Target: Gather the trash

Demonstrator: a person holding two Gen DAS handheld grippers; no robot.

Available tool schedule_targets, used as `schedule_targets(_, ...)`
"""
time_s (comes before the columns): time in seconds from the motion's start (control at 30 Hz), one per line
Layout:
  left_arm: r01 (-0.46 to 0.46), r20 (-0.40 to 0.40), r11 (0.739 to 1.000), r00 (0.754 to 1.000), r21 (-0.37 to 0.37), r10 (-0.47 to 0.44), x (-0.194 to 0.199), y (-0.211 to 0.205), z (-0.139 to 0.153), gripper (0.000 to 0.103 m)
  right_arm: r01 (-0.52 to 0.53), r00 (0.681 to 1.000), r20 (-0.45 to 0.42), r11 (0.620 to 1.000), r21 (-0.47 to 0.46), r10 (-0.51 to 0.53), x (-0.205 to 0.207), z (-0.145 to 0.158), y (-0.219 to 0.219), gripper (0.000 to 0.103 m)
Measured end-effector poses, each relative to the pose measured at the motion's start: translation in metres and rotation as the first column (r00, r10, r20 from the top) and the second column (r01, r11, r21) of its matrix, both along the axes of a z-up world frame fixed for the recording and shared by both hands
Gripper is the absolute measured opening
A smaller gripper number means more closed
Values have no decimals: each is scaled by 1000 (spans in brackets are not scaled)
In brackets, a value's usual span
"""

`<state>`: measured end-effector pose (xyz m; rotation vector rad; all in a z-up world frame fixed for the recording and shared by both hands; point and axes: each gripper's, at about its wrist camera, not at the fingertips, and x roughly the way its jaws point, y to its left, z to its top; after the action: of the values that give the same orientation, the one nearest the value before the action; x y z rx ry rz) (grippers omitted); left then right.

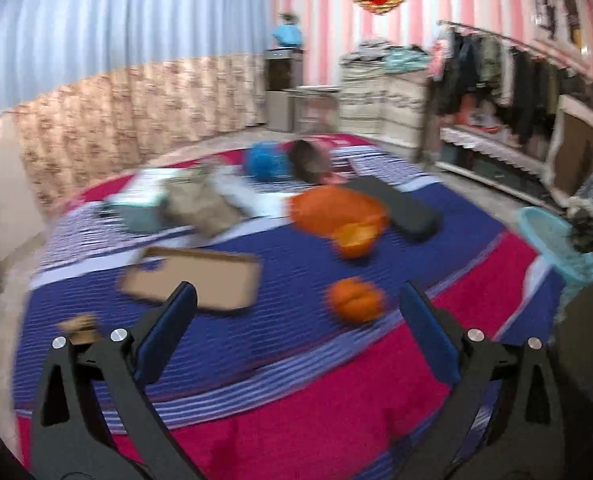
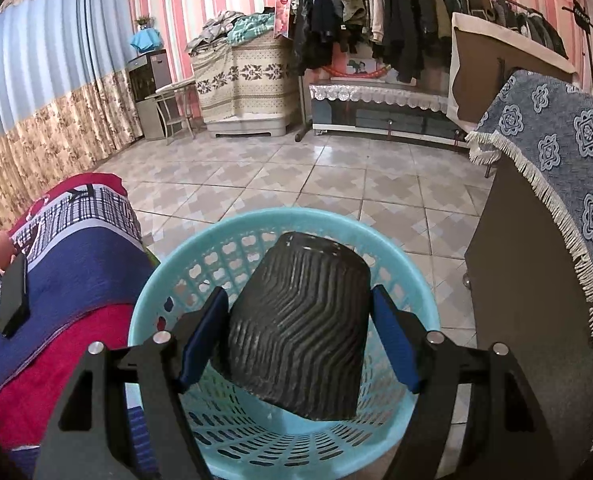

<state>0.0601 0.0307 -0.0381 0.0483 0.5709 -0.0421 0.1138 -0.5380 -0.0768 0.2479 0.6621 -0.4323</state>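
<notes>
My right gripper (image 2: 300,312) is shut on a black ribbed paper cup (image 2: 300,332) and holds it tilted over the mouth of the light blue plastic basket (image 2: 168,280). My left gripper (image 1: 296,300) is open and empty above the bed. Ahead of it lie an orange crumpled wrapper (image 1: 356,300), a bigger orange bag (image 1: 336,212), a flat cardboard piece (image 1: 192,276), a brown paper bag (image 1: 200,204) and a blue bag (image 1: 266,160). The basket also shows in the left wrist view (image 1: 556,240) at the bed's right edge. That view is blurred.
A black flat case (image 1: 400,204) lies on the bed's blue and red cover (image 1: 296,400). A cabinet with a blue fringed cloth (image 2: 556,160) stands right of the basket. Tiled floor (image 2: 296,176), a clothes rack (image 2: 396,12) and curtains (image 2: 36,100) lie beyond.
</notes>
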Motion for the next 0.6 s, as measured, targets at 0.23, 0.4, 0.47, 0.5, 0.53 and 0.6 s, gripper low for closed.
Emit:
schedule_targets(0.23, -348, -98, 934, 930, 76, 354, 13, 99, -23, 97, -22, 1000, -22, 999, -37, 22, 3, 2, 15, 72)
schedule_targets(0.4, -415, -259, 907, 870, 71, 418, 39, 139, -61, 64, -31, 999, -34, 998, -46, 30, 5, 2, 16, 72)
schedule_targets(0.47, -409, -287, 911, 868, 51, 406, 41, 141, -68, 50, -27, 999, -43, 998, -51, 25, 5, 1, 16, 72)
schedule_targets(0.5, -410, -273, 910, 870, 62, 411, 41, 139, -66, 45, -25, 999, -44, 998, -50, 23, 4, 1, 15, 72)
schedule_targets(0.53, -402, -261, 912, 874, 82, 409, 42, 135, -62, 44, -20, 999, -45, 999, -45, 18, 4, 1, 13, 72)
schedule_targets(0.6, -389, -227, 915, 887, 103, 403, 43, 127, -56, 43, -11, 999, -41, 999, -31, 10, 5, 1, 11, 72)
